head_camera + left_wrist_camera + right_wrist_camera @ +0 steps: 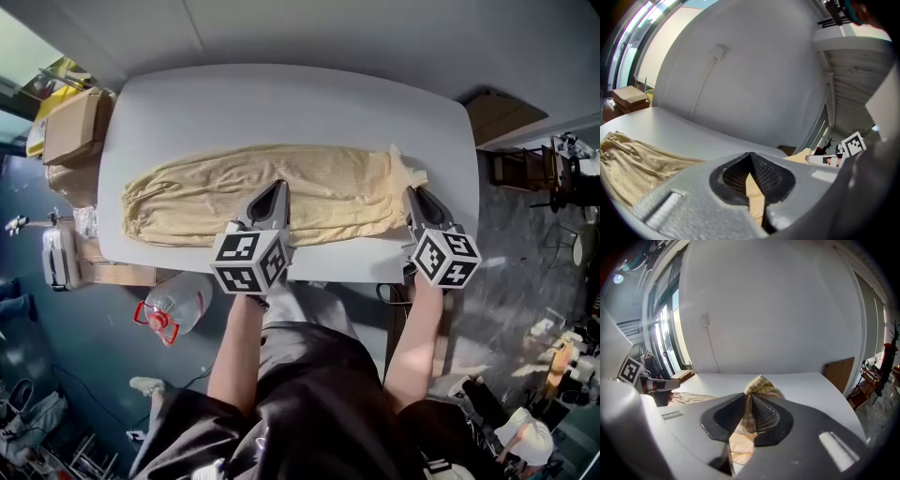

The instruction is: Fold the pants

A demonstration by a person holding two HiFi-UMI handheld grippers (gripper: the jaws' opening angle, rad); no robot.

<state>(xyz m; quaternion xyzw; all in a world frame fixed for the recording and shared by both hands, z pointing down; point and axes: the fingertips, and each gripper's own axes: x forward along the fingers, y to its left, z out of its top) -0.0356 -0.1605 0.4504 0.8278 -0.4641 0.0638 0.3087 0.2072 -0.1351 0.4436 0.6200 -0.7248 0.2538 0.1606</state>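
Beige woven pants (328, 192) lie flat on the white table (281, 103). Their long axis runs left to right, parallel to the table's near edge. A gathered, rounded end points to the left. The other end points to the right and finishes in a small loose flap. The pictures do not show which end is the waist.

Left gripper (277, 187) sits over the near long edge, about midway along the garment. In the left gripper view its jaws meet at the tips, with a thin strip of beige cloth pinched between the pads (761, 173).

Right gripper (412, 194) sits at the right end of the pants. In the right gripper view its jaws are closed on a bunch of cloth that stands up above the tips.
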